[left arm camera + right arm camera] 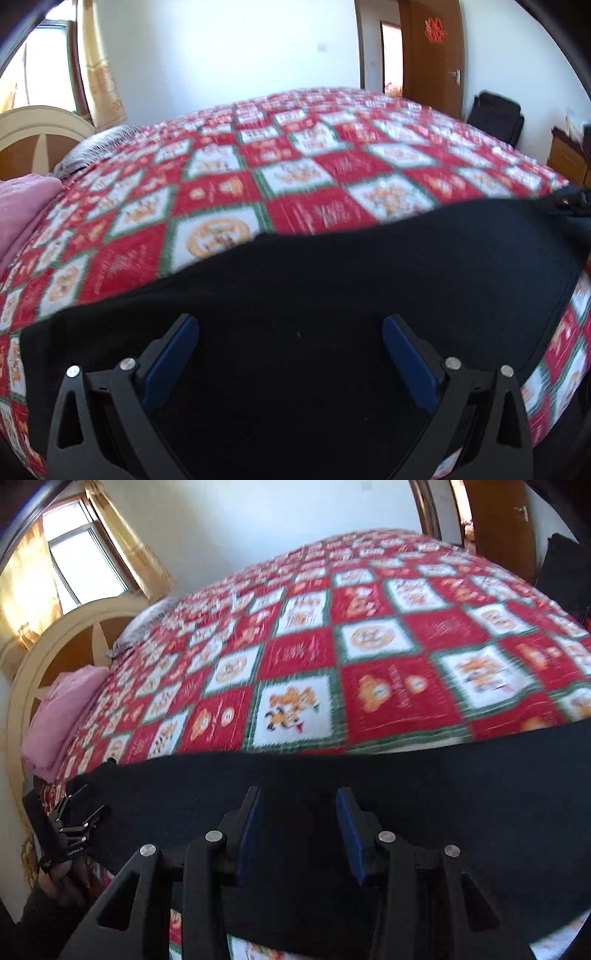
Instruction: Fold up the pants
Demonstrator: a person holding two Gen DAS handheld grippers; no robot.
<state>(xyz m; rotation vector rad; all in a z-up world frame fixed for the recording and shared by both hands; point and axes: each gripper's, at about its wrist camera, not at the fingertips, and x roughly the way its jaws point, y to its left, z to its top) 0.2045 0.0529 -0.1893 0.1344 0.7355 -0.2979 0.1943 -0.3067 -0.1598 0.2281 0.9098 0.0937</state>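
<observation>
Black pants (332, 280) lie flat on the near edge of the bed, across the bottom of both views (406, 797). My left gripper (290, 325) is wide open just above the black cloth, nothing between its blue pads. My right gripper (299, 794) is partly open over the same cloth, also empty. The left gripper also shows at the lower left of the right wrist view (70, 823). The right gripper's tip shows at the right edge of the left wrist view (572, 201). Both views are blurred by motion.
The bed carries a red, white and green patchwork quilt (295, 158) that fills the far side (369, 646). A pink pillow (62, 716) lies by the cream and wood headboard (55, 646) at left. A wooden door (436, 48) and a black bag (496, 114) stand beyond the bed.
</observation>
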